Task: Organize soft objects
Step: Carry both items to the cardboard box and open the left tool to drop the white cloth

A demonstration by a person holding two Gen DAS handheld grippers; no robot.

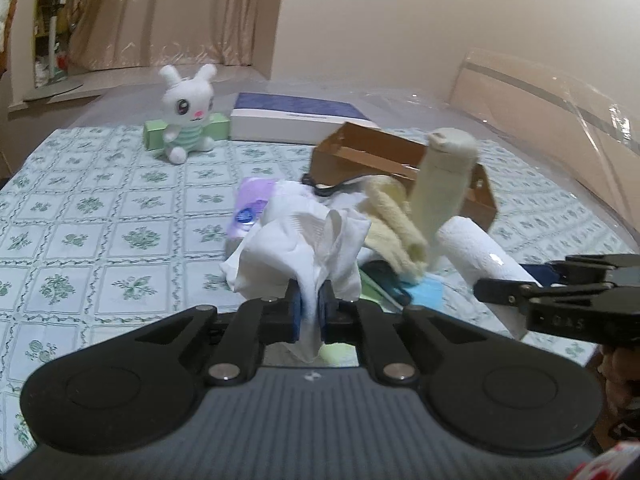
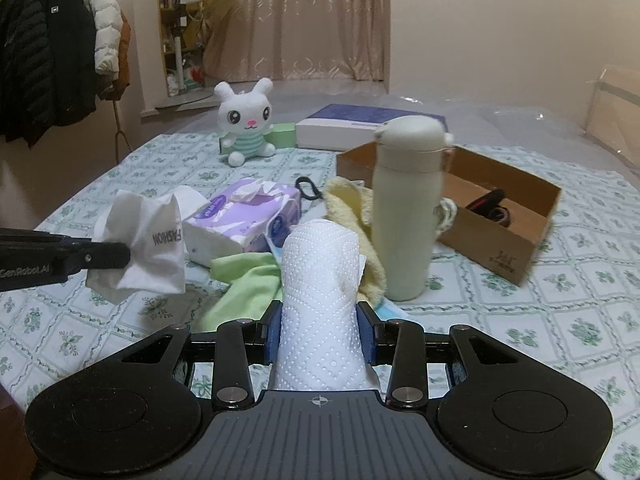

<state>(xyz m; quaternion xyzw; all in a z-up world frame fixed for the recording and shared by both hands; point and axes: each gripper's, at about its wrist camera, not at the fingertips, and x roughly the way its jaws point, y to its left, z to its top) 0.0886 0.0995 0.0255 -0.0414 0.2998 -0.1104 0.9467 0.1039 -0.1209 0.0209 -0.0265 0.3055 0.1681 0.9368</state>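
**Ana:** Right wrist view first: the right gripper [image 2: 320, 330] has its jaws pressed on a roll of dotted paper towel [image 2: 320, 280], held lengthwise and lifted off the worktop [image 2: 100, 328].

**Ben:** And the left gripper [image 1: 309, 312]?

**Ana:** Its jaws are pinched tight on a white sock [image 1: 304, 248], which bunches loosely above them, clear of the cloth. Each hand carries one soft thing, probably so both can be sorted at once.

**Ben:** What lies just beyond?

**Ana:** A heap: green cloth [image 2: 236, 284], yellow towel [image 2: 348, 208], and a purple tissue pack [image 2: 248, 216] beside them. A cream flask [image 2: 408, 208] stands upright against the towel, so pulling the towel free could tip it, I'd judge.

**Ben:** Farther out?

**Ana:** An open cardboard box [image 2: 500, 240] to the right, with dark items inside; it looks a likely bin, though I can't be sure. Behind it, a flat blue-topped box [image 2: 360, 128] and a plush rabbit [image 2: 246, 128] sitting against a green box [image 2: 284, 134].

**Ben:** The room?

**Ana:** Floral-check tablecloth, beige curtains [image 2: 312, 20], coats [image 2: 52, 48] on a rack at left.
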